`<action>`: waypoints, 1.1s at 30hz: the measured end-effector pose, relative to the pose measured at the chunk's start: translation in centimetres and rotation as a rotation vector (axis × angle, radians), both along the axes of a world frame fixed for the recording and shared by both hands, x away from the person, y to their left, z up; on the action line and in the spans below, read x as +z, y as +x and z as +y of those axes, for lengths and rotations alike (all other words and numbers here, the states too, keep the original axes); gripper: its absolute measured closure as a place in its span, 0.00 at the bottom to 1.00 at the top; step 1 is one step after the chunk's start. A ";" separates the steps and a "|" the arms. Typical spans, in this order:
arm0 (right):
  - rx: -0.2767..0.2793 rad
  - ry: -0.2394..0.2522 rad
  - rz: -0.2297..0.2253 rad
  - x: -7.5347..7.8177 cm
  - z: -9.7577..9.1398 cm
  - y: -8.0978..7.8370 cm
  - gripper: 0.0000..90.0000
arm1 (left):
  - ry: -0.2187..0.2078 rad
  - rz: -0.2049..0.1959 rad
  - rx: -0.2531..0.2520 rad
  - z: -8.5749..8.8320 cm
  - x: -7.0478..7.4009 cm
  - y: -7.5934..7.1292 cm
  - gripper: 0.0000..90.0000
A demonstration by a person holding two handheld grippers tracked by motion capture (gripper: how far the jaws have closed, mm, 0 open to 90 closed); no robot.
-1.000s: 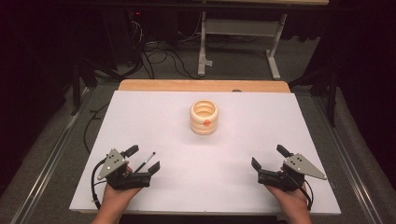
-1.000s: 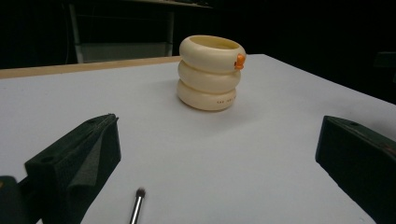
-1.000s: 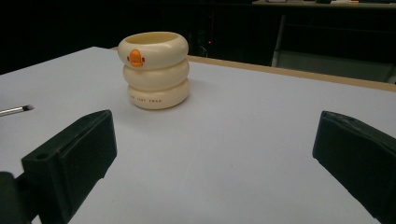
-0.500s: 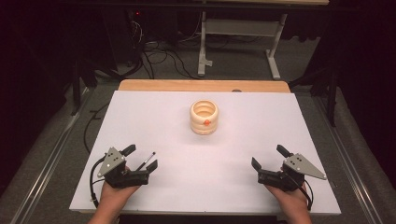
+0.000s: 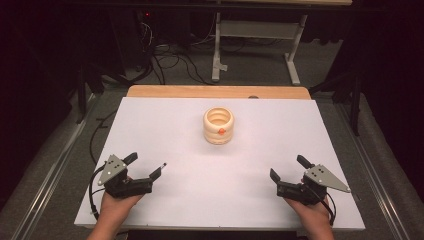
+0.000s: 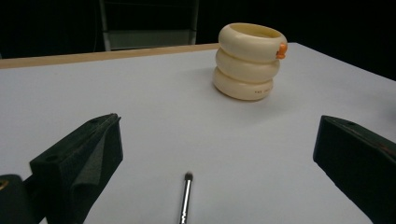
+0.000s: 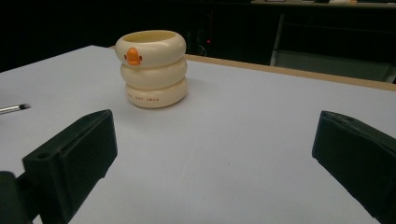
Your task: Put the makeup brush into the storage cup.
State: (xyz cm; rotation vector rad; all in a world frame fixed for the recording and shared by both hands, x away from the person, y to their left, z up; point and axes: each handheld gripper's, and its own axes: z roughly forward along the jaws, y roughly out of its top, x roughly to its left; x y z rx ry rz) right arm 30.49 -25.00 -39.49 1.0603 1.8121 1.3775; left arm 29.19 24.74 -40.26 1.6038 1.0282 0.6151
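Metal frame legs point(image 5: 252, 47) behind table point(image 5: 300, 130)

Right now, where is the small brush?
In the high view, the small brush lies on the white table, near left, between the left gripper's open jaws.

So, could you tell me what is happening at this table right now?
A person holds a gripper in each hand at the near edge of a white table. Both are open and hold nothing. A thin makeup brush lies on the table between the jaws of the left gripper. The right gripper sits apart over bare table. A cream duck-faced cup made of three stacked rings stands upright and untouched toward the far middle.
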 end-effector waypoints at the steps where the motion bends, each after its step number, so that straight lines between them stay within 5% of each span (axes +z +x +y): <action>1: 0.000 0.000 0.000 0.0 0.0 0.0 0.02 | 0.000 0.000 0.000 0.0 0.0 0.0 0.02; 16: -0.003 0.009 0.010 -0.2 -0.1 0.1 0.02 | 0.012 0.018 0.069 2.5 0.3 0.3 0.02; 23: -0.009 0.011 0.003 0.0 -0.3 0.1 0.02 | 0.057 0.039 0.078 2.9 0.4 0.4 0.02; 33: -0.004 0.006 0.000 0.0 -0.1 0.2 0.02 | 0.116 0.135 0.067 3.1 0.0 0.9 0.02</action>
